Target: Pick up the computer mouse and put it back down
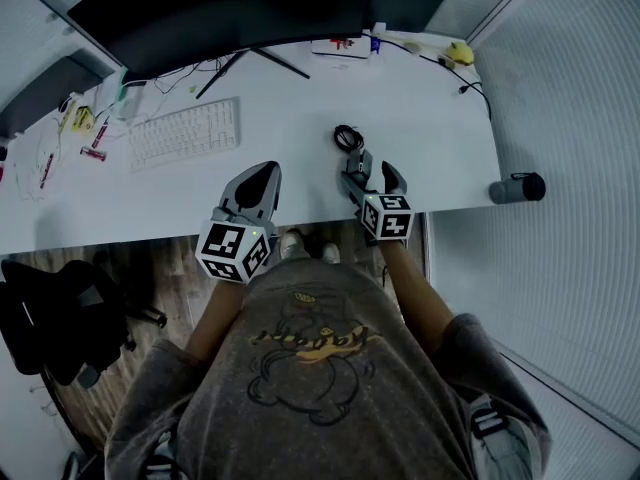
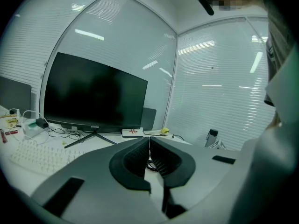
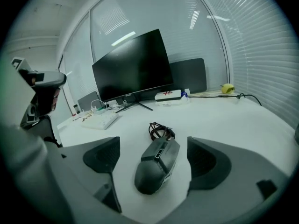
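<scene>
Wide-spread jaws of the right gripper (image 3: 153, 146) flank the dark computer mouse (image 3: 156, 169), which rests on the white desk (image 3: 233, 125) between them, neither pad touching it, its coiled cable (image 3: 160, 130) bunched just beyond its nose. To the left, the left gripper (image 2: 149, 141) hangs over the desk's near edge with its jaws pressed together and nothing between them, pointing toward a black monitor (image 2: 93, 94) and a white keyboard (image 1: 185, 131).

White desk (image 1: 420, 118), wood floor (image 1: 150, 268), blind-covered glass walls (image 1: 570, 88).
</scene>
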Demonstrator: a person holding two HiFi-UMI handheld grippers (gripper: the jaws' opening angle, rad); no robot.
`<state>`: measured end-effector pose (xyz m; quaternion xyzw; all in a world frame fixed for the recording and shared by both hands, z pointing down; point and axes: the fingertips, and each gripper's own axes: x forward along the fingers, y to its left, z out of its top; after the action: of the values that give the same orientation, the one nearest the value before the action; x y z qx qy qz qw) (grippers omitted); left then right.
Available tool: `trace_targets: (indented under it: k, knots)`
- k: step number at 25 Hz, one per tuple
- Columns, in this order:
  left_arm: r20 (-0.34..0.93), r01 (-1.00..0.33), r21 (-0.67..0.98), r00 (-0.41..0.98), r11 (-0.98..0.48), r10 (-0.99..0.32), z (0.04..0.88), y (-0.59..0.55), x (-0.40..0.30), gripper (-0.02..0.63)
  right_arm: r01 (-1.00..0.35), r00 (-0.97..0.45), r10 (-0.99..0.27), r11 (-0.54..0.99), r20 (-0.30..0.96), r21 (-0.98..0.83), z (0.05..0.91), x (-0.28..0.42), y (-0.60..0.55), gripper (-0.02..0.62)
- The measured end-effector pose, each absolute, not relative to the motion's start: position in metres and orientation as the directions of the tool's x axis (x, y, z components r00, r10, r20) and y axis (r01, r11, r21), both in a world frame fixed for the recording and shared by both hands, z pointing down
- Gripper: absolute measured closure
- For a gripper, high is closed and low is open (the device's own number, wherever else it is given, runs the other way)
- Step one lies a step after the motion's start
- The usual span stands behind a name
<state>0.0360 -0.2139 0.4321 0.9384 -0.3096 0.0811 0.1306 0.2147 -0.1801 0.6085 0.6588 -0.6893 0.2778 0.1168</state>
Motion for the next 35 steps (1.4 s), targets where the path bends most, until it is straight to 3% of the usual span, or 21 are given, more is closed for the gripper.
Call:
trace_targets:
  k: [12,35]
  knots:
    - [0.260,-0.655,0.186,0.751,-0.732,-0.607,0.439,-0.221,0.012,0.588,-0.984,-0.093,-0.761,-0.030,0.642,-0.178,0.663,0.212,-0.203,0.177]
    - [0.258,-0.669,0.216,0.741,-0.711,-0.620,0.445,-0.220,0.001,0.588,-0.994,-0.046,-0.736,-0.036,0.675,-0.106,0.666,0.216,-0.204,0.256]
